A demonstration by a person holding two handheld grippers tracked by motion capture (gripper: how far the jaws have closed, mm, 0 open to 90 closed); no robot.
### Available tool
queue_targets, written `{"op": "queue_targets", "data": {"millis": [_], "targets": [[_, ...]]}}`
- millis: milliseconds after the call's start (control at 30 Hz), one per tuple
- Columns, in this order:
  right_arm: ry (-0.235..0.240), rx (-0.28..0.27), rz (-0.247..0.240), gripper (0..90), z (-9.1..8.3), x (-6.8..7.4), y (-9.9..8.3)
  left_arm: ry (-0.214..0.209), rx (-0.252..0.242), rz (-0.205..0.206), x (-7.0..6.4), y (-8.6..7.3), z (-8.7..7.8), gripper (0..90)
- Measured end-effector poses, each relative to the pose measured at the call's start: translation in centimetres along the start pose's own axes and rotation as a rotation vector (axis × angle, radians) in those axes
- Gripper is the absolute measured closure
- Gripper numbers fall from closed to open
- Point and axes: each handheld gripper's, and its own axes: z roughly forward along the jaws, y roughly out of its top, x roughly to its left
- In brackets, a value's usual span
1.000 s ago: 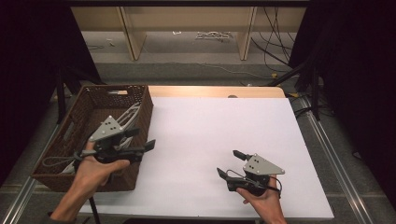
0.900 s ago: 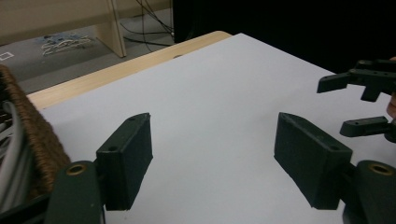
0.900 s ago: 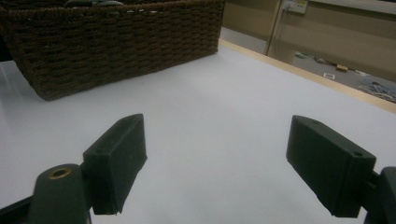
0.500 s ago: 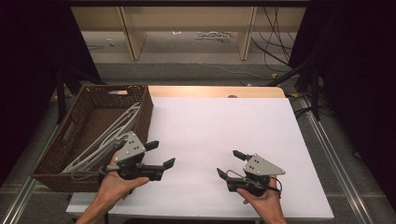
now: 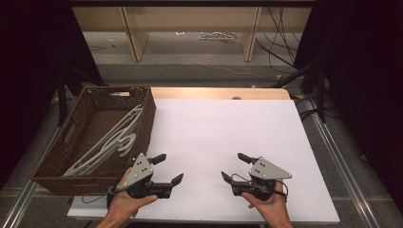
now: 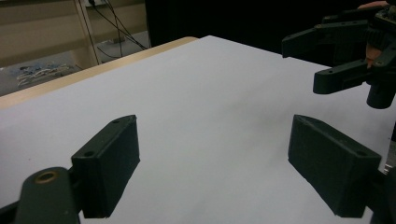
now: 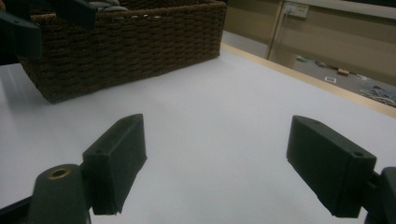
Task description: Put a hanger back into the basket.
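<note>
Holding both claws low over the near edge of the white worktop (image 5: 223, 137), I have nothing gripped in either one. My left claw (image 5: 168, 168) hangs just off the near right corner of the brown wicker basket (image 5: 62, 166), its jaws spread wide with bare white surface between them, as the left gripper view confirms. My right claw (image 5: 235, 167) sits well apart from it on the other side, also spread wide and empty; its two black jaws frame only plain worktop in the right gripper view. The two claws point roughly toward each other and slightly away from me, and from the left gripper view I can see the right claw's open jaws up in the far right corner. The basket lies to the left of and beyond my left claw, and across the worktop from my right claw, where its woven wall (image 7: 130, 42) stands clear of the jaws. Inside it lie the white hangers (image 5: 111, 140), stacked together and slanting from the basket's near left toward its far right wall, untouched by either claw. My hands grip the claw bodies from below.
</note>
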Motion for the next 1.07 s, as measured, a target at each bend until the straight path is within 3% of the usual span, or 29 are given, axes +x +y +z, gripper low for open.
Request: {"op": "queue_targets", "data": {"millis": [33,100,133,167,200,267,333,433,500,700,900,967,1067], "targets": [[-0.001,-0.001,0.003,20.6,-0.1,0.0,0.0,-0.003,-0.008,-0.002,-0.3,-0.3,-0.1,16.5],[0.011,0.011,0.023,19.3,-0.4,0.1,-0.1,0.037,-0.007,0.006,-0.7,-0.9,-0.2,16.9],[0.017,0.017,0.028,18.5,-0.5,0.0,-0.1,0.021,0.005,0.035,-0.8,-1.1,-0.1,16.8],[0.0,0.012,0.02,17.7,-0.6,-0.1,-0.2,-0.06,-0.004,-0.215,-2.8,-1.5,0.1,16.6],[0.004,0.024,0.043,17.1,-0.9,0.1,-0.2,-0.076,0.005,-0.226,-3.2,-1.6,0.1,16.6],[0.003,0.013,0.049,17.2,-1.3,0.3,-0.3,-0.079,0.002,-0.212,-3.3,-1.5,0.0,16.6],[0.009,0.021,0.045,17.2,-1.7,0.6,-0.5,-0.088,-0.003,-0.238,-3.4,-1.5,-0.2,16.4],[0.016,0.034,0.043,17.3,-2.0,0.8,-0.7,-0.073,0.003,-0.244,-3.3,-1.6,-0.5,16.3],[0.011,0.013,0.035,17.4,-2.1,0.7,-0.6,-0.067,0.001,-0.248,-3.0,-1.7,-0.5,16.4],[0.017,0.02,0.035,17.4,-1.9,0.7,-0.4,-0.059,0.011,-0.267,-2.7,-2.0,-0.2,16.4],[0.022,0.019,0.034,17.7,-1.7,0.9,-0.4,-0.057,0.008,-0.255,-2.5,-2.0,-0.2,16.6],[0.011,0.006,0.013,17.7,-1.7,0.7,-0.4,-0.057,0.006,-0.257,-2.5,-1.9,-0.2,16.7],[0.013,0.015,0.025,17.6,-1.7,0.7,-0.4,-0.059,0.009,-0.26,-2.5,-2.0,-0.2,16.6]]}}
